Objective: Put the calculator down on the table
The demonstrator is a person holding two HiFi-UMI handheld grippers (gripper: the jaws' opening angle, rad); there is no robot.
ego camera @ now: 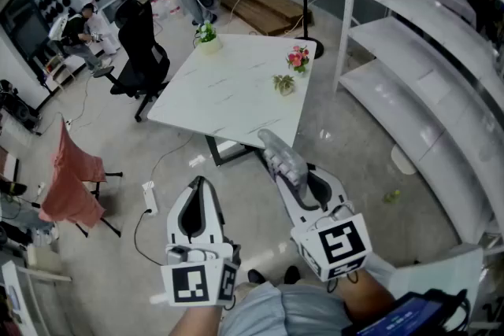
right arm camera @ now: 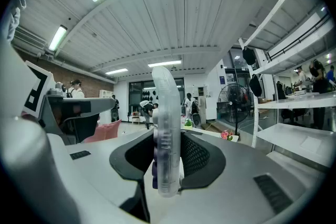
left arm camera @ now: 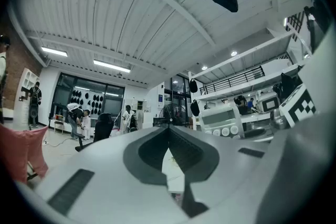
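The right tool (right arm camera: 167, 139) gripped the translucent calculator (right arm camera: 166, 113) on edge, jaws pressed against both its faces. In the head view, the calculator hung above the floor (ego camera: 244, 204), just short of the white table (ego camera: 228, 98) and its near corner. The left tool (left arm camera: 169, 131) was closed and empty.

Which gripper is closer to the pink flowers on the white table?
Right. The right gripper, shut on the calculator, is nearly in line with the pink flowers, just short of the table. The left gripper is off to the left, farther away.
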